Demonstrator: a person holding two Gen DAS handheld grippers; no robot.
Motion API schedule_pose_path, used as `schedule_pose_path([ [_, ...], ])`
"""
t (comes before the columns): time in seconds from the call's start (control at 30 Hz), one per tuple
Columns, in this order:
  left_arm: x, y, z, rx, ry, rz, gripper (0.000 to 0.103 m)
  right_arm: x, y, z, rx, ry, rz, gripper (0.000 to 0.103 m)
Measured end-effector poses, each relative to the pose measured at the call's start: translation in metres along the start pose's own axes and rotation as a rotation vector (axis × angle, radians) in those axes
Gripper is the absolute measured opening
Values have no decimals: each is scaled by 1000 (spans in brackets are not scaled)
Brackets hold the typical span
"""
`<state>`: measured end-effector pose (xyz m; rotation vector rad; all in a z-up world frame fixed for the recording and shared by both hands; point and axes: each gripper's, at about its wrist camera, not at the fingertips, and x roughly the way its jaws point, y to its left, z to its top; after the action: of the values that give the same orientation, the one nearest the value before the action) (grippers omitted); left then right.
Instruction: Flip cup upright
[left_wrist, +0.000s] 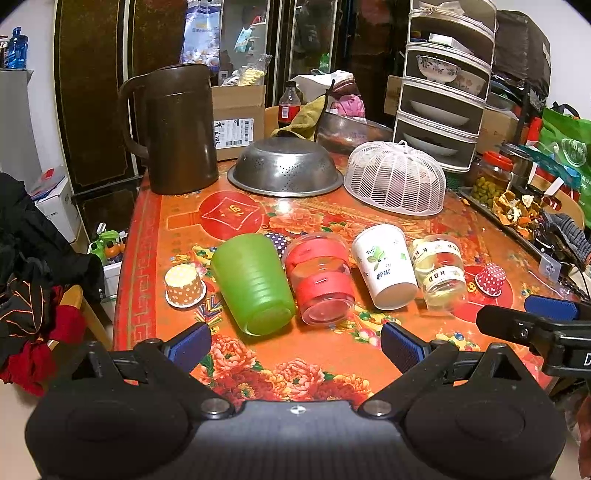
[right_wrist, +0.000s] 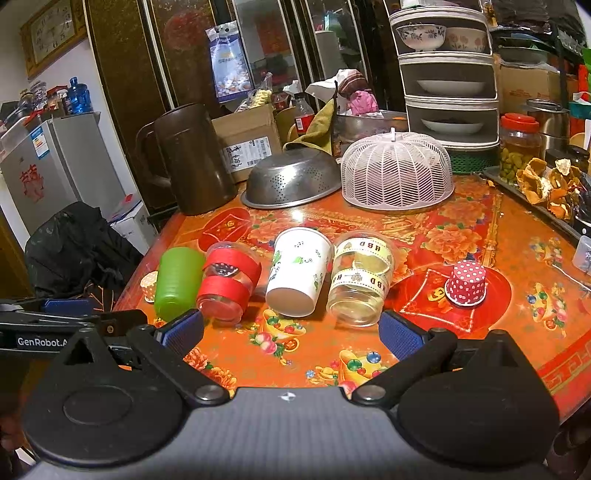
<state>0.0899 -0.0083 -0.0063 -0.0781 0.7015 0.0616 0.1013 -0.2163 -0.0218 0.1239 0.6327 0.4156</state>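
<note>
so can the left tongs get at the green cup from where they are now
Probably yes. The left tongs are open and empty, and the green cup lies on its side just ahead of them, base toward them. Nothing sits between; the red-banded clear cup beside it crowds one side.

Tape on clear cup (right_wrist: 360, 278): "HBD" | left gripper's arm (right_wrist: 40, 341): "GenRobot.A", cut off | right gripper's arm (left_wrist: 576, 356): "D", cut off | box label (left_wrist: 233, 133): handwriting and print too small to read
</note>
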Motion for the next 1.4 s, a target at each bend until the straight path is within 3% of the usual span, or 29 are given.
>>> schedule_pose_path([
  [0.27, 3, 4, -1, -4, 2, 9, 100, 1, -2, -1, 6, 4, 3, 102],
  [0.4, 6, 25, 3, -83, -6, -51, 100, 2, -5, -3, 15, 9, 4, 102],
  [0.47, 13, 39, 12, -118, 0, -41, 100, 3, -7, -3, 21, 12, 10, 102],
  [0.53, 28, 46, 21, -119, 44, 3, 102, 2, -8, -5, 25, 14, 18, 102],
  [0.63, 60, 61, 35, -178, 163, -26, 102, 1, -8, -7, 26, 15, 32, 102],
  [0.7, 74, 66, 42, -206, 192, -25, 102, 2, -9, -9, 32, 17, 45, 102],
  [0.8, 95, 69, 47, -238, 245, 6, 94, 2, -11, -12, 38, 27, 57, 102],
  [1.2, 131, 62, 47, -303, 312, 1, 93, -3, -21, -16, 65, 21, 90, 102],
  [1.33, 137, 61, 45, -305, 321, 17, 87, -2, -23, -16, 68, 23, 97, 102],
  [1.4, 140, 60, 44, -301, 329, 13, 80, -3, -23, -16, 70, 23, 99, 102],
])
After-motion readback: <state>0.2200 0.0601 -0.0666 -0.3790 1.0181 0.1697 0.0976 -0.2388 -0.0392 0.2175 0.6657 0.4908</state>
